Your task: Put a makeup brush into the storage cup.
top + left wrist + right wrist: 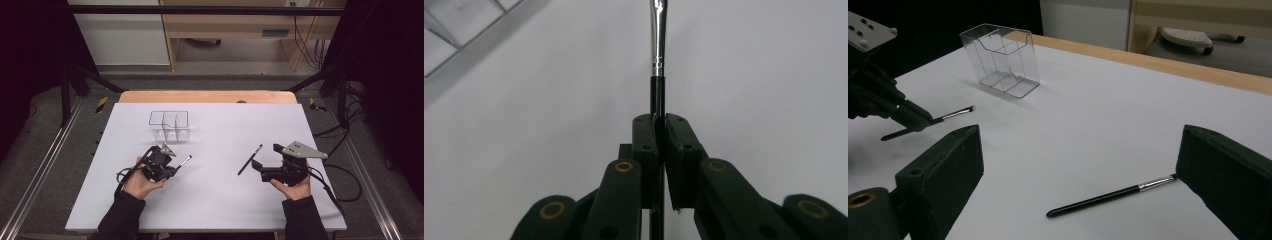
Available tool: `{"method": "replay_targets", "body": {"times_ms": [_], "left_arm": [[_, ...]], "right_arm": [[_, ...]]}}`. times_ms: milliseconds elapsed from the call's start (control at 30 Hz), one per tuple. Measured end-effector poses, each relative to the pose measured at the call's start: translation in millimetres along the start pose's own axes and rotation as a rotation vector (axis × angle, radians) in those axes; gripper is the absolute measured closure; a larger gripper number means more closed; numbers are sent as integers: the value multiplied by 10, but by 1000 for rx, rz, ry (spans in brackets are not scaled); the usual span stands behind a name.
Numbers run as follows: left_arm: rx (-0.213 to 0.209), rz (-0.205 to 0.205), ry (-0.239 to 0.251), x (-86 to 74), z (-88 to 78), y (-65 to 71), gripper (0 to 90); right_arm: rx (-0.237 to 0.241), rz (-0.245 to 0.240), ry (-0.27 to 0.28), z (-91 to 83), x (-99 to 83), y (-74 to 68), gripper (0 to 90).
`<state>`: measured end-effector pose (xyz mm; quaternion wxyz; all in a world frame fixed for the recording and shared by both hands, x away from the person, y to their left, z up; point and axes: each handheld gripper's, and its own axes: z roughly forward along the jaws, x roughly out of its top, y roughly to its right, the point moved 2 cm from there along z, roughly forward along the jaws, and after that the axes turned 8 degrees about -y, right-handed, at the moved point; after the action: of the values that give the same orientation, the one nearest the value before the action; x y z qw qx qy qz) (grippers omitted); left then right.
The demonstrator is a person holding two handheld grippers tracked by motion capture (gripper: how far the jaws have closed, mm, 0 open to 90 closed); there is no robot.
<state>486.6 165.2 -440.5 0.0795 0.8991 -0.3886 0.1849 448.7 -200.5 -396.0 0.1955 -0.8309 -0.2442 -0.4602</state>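
**Two makeup brushes, one gripped and one lying free**

The left gripper [657,130] has its fingers [645,145] clenched on the black handle of a slim makeup brush [657,50], which runs straight out between them; beyond the handle comes a bright silver ferrule. In the high view this brush [184,161] points to the right, away from the left gripper [170,170]. The right gripper [260,167] has its fingers [943,175] spread wide, grasping nothing. A second makeup brush [1108,196], of the same black-and-silver pattern, lies flat on the white tabletop [225,200] between them, its ferrule end just beside one finger. Count: two brushes, two grippers, one clear divided holder [169,125] standing upright farther back, apart from both brushes.
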Motion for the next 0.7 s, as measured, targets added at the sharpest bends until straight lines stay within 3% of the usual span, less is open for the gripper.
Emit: {"method": "replay_targets", "body": {"times_ms": [333,700], "left_arm": [[38,-29,141,12,-151,65,835],[42,-33,202,21,-213,113,835]], "right_arm": [[7,13,12,-1,11,-23,57],[13,18,14,56,29,-84,59]]}}
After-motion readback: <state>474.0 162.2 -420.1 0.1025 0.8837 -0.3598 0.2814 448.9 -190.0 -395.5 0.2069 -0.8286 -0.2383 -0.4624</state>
